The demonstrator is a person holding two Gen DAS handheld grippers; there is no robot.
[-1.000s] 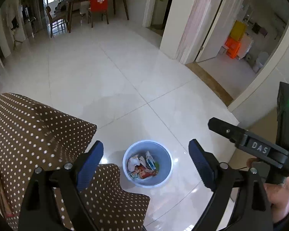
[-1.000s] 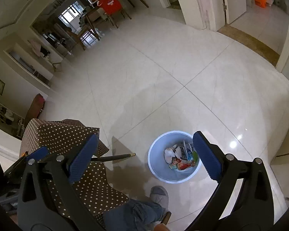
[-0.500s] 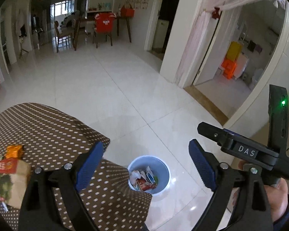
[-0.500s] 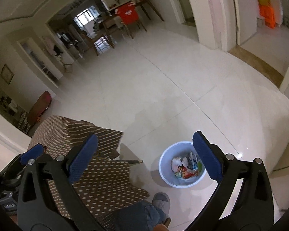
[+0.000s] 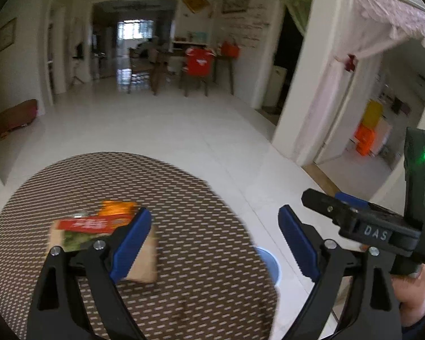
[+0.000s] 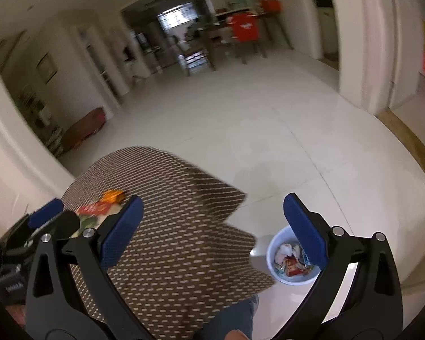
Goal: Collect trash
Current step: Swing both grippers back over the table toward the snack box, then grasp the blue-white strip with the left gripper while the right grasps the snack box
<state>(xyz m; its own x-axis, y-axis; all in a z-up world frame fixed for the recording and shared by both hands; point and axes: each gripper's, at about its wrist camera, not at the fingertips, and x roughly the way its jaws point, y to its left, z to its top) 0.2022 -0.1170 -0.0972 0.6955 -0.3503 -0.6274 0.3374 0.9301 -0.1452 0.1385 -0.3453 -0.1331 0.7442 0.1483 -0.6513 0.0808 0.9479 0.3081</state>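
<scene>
Two wrappers flat on table, long axes crosswise

1. Brown cloth tablecloth with pale dots, matt and woven-looking, blurred by motion;
2. Snack packet near the tabletop's left edge reads as printed, slightly shiny wrapper; an orange wrapper just behind it looks glossy;
3. Left gripper: matt black plastic arms, blue ridged pads, bright metal pivot bolts;
4. Bin: smooth pale-blue plastic;
5. Floor: polished glossy tile.
</scene>
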